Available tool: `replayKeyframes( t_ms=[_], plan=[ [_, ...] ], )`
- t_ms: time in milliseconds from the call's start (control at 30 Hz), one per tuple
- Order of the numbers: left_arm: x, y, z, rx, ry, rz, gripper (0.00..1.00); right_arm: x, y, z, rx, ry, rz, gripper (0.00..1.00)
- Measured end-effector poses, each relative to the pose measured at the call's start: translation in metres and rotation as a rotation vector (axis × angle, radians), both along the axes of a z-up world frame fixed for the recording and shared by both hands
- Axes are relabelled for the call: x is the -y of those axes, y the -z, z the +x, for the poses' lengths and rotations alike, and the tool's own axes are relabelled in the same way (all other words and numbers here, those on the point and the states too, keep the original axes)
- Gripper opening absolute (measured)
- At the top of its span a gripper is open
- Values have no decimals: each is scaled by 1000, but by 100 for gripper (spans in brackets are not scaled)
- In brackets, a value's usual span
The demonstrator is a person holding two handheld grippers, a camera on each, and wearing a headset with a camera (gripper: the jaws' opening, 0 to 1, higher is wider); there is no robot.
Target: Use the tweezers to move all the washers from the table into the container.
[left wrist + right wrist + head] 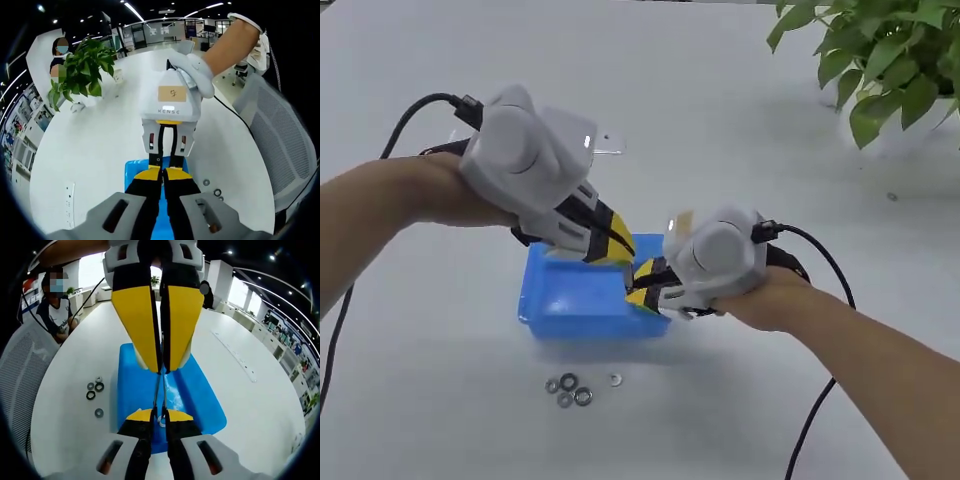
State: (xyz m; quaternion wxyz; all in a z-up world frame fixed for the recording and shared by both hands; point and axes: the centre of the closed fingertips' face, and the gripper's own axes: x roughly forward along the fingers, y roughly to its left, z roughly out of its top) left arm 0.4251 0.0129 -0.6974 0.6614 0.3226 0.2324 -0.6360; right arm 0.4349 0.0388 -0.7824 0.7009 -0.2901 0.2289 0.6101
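The blue container [570,300] sits mid-table, and both grippers meet nose to nose above it. My left gripper [620,250] comes from the upper left and is shut on thin metal tweezers [159,390]. The tweezers run straight into my right gripper [640,285], whose jaws are closed on the other end. A small washer [161,421] shows at the tweezers' tip between the right jaws. Several loose washers [570,388] lie on the table in front of the container, and they show as washers [94,390] to its left and as washers [215,190] at the lower right.
A potted plant [890,60] stands at the far right of the white table. Black cables trail from both grippers. A small clear item [608,145] lies behind the left gripper. A mesh chair [280,135] stands beside the table, and a person [55,310] sits beyond its edge.
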Motion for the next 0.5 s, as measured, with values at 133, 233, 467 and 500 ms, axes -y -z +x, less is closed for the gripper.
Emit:
replayKeyframes(
  t_ms=[133, 233, 467, 500],
  plan=[
    [-1, -1, 0, 3, 0, 0, 5, 1, -1, -1, 1, 1, 2, 10],
    [-1, -3, -1, 5, 1, -1, 5, 2, -3, -1, 4, 4, 4, 10],
    [1, -10, -5, 13, 5, -8, 5, 3, -10, -3, 16, 4, 8, 10],
    [1, -10, -5, 14, 6, -8, 5, 3, -10, -3, 18, 5, 8, 10]
  ],
)
